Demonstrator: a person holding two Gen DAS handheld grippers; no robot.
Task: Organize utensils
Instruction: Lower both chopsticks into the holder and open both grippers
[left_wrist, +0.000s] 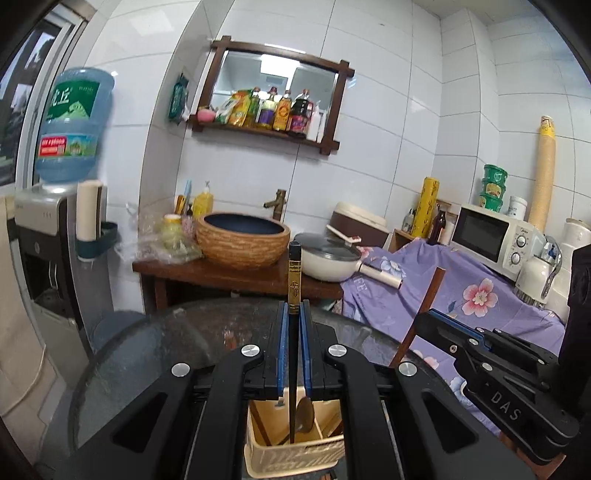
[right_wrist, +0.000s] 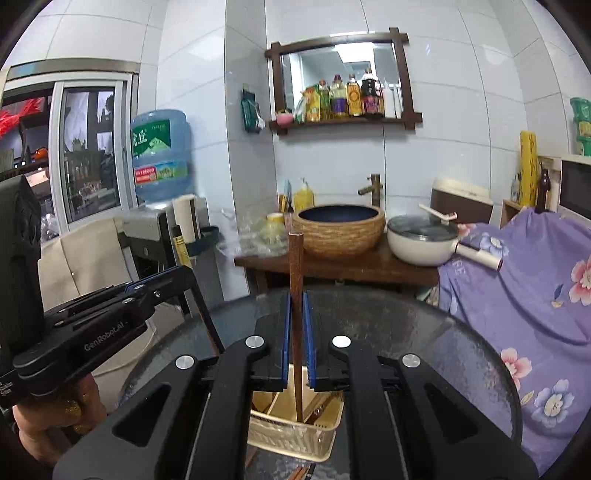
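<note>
**Both grippers carry a chopstick upright over the basket**

The left gripper (left_wrist: 294, 314) has its blue pads clamped on a black lacquered chopstick with a gold band (left_wrist: 294, 280). The stick stands near vertical, its lower end inside the cream slotted plastic utensil basket (left_wrist: 295, 458). A metal spoon (left_wrist: 306, 413) already leans in the same compartment, just beside the tip.

The right gripper (right_wrist: 296, 317) is likewise closed on a plain reddish-brown wooden chopstick (right_wrist: 296, 258), held upright with its tip down among the dividers of the same basket (right_wrist: 291, 435); which compartment it enters cannot be told.

The basket stands on the round dark glass table (right_wrist: 424, 332), at the near edge, below both grippers.

Judgement: the upright hold suits a straight drop into a narrow slot; a grip high on the shaft leaves the tip free to be steered. Both sticks appear about ready for release. Risk: a tip catching on a divider.
</note>
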